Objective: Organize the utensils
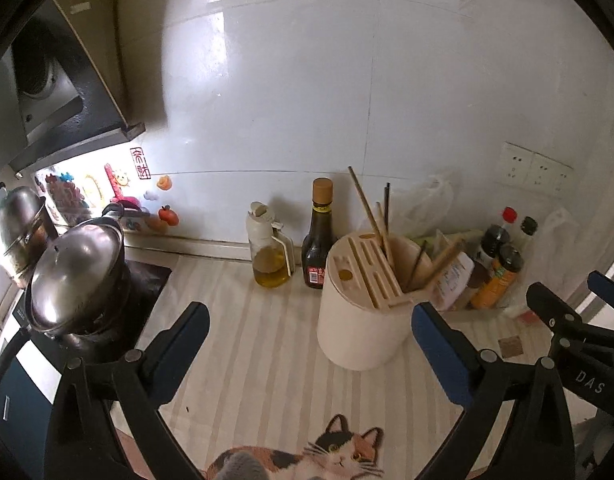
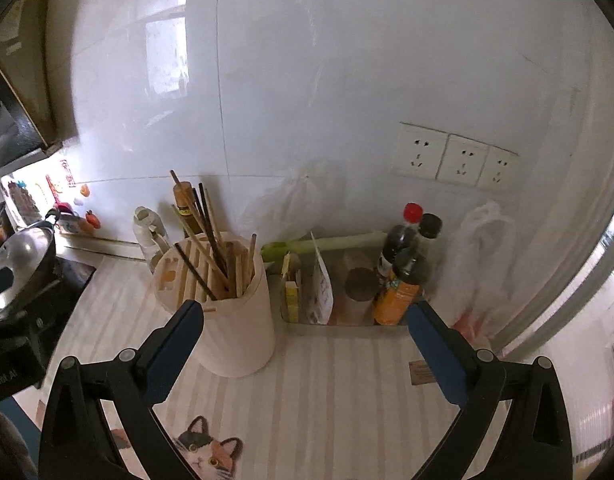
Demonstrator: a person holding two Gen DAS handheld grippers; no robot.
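Chopsticks (image 2: 211, 256) are seen standing in a cream holder (image 2: 235, 320) on the striped counter (image 2: 339, 384), leaning at mixed angles out of its open compartment, some pale wood and a few dark; one short pale stick tip juts from the rim toward the right gripper's near finger. Beside that compartment the holder's top (image 1: 367, 276) is cut with slots, and these are shown bare in the left view. The left gripper (image 1: 307, 316) is held above the counter with its fingers spread wide and nothing between them; the holder is seen just ahead, nearer its right finger (image 1: 439, 344). The right gripper (image 2: 305, 318) is likewise held with fingers wide apart and nothing gripped, the holder lying just beyond its left finger (image 2: 175, 344). Part of the right gripper is also caught at the right edge of the left view. Behind the holder an oil jug (image 1: 269, 248) and a dark sauce bottle (image 1: 318, 236) are set against the white wall. To the right of the holder a metal tray (image 2: 343, 326) is placed, carrying bottles (image 2: 403, 268), small packets and a green stalk (image 2: 323, 244) along its back. Wall sockets (image 2: 455, 156) are mounted above the tray. A lidded pot (image 1: 75, 276) is seen on the stove at left, and a cat picture (image 1: 339, 452) is printed on the counter's near edge.
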